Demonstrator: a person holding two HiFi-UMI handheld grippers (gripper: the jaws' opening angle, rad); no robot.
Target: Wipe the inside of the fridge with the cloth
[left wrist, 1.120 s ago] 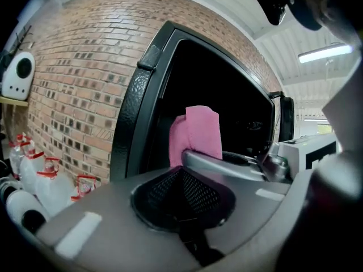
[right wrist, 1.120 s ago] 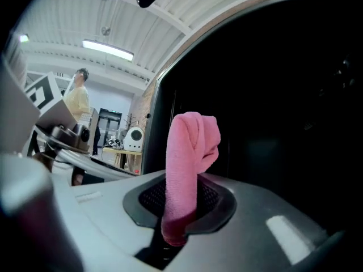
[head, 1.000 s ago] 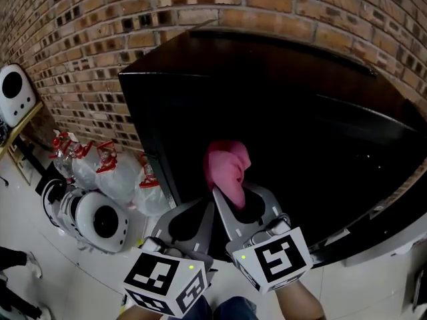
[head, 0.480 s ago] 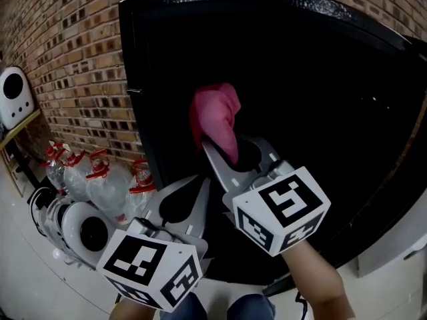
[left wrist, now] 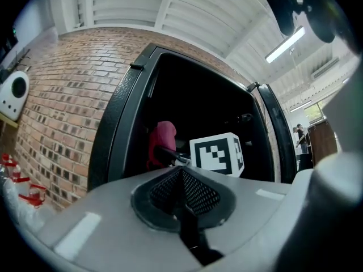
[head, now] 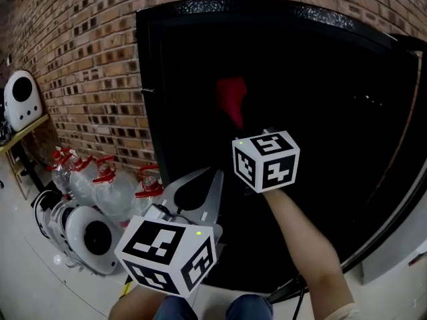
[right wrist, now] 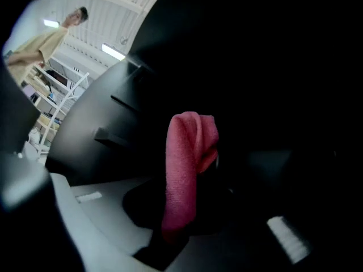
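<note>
Right gripper view: right gripper pinches the pink terry cloth, seemingly limp and light, at its bunched fold; left gripper sits closed and empty.

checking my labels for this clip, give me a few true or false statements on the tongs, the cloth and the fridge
1. The right tongs are shut on a pink cloth. True.
2. The left tongs hold a second cloth. False: they are shut with nothing between them, held back outside the fridge.
3. The cloth is held within the fridge's dark opening. True.
4. The fridge stands by a white tiled wall. False: it is a brick wall.
5. Clear bottles with red tops sit low down by the wall, to the left of the fridge. True.
</note>
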